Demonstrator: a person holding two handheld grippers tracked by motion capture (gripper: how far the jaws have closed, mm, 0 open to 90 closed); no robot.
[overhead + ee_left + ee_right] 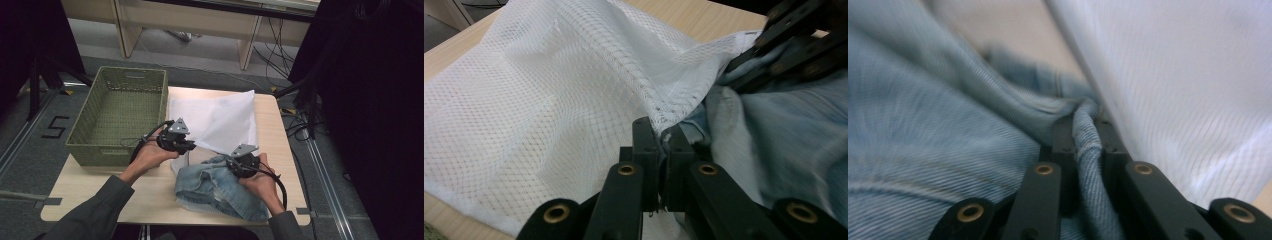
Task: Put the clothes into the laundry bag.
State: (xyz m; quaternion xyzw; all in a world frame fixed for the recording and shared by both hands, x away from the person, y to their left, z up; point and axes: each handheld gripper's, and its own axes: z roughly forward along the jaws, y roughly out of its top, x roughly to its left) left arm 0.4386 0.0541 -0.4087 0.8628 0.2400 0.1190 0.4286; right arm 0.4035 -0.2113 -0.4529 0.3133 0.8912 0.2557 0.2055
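Two grips set | left gripper [192,146] clamps mesh bag [220,122] edge | right gripper [231,162] pinches jeans [220,192] beside bag | next, probably: feed jeans into bag mouth

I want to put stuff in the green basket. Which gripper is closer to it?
Left. The left gripper sits just beside the green basket, near its right wall, shut on the white mesh bag. The right gripper is farther off, over the denim shorts, gripping them.

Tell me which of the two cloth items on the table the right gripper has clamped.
The blue denim garment, nearest the person. The right gripper pinches a fold of its denim between its jaws, while the left gripper pinches the edge of the white mesh bag.
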